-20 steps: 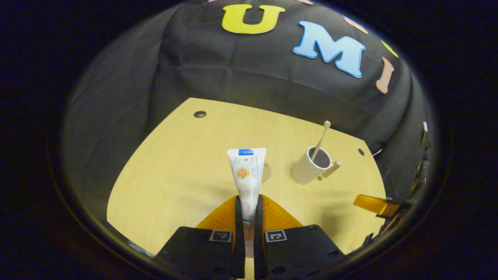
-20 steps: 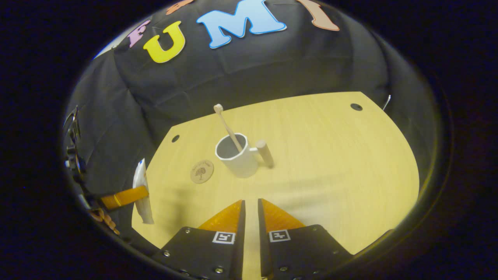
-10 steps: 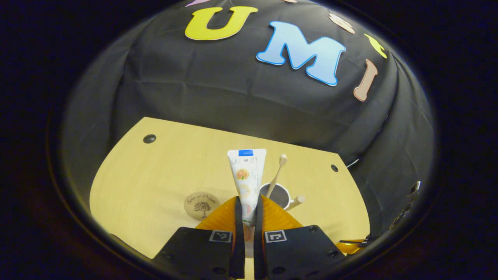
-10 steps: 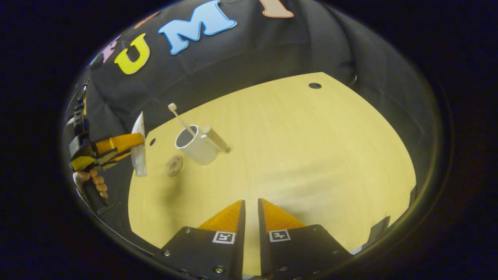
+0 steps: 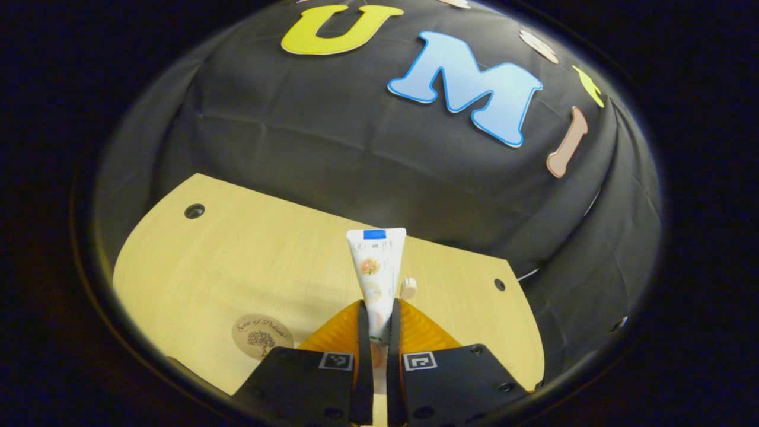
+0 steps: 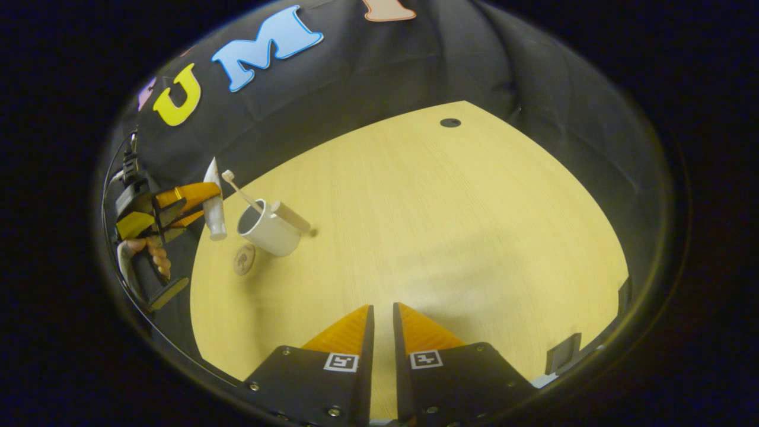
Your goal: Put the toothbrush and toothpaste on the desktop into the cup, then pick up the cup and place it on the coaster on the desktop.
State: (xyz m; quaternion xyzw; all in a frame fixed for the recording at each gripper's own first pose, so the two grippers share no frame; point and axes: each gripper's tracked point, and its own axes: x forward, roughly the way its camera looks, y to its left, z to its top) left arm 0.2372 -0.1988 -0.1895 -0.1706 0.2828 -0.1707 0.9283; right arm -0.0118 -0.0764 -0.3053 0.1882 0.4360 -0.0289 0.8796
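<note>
Toothpaste (image 5: 375,274) clamped in left claw (image 5: 377,323) beside the cup (image 6: 268,228) — toothbrush (image 6: 239,188) already inside; lowering into it judged next — right claw (image 6: 379,320) nearly closed, empty.

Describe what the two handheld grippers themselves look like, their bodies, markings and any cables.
Each gripper has two wedge-shaped fingers with ridged surfaces, mounted on black angular blocks with visible screws. Each block carries a small square black-and-white tag, seen on the left gripper and the right gripper. In the right gripper view the left gripper appears farther off, with a yellow-and-black body, thin cables above, and a dark handle in a hand.
</note>
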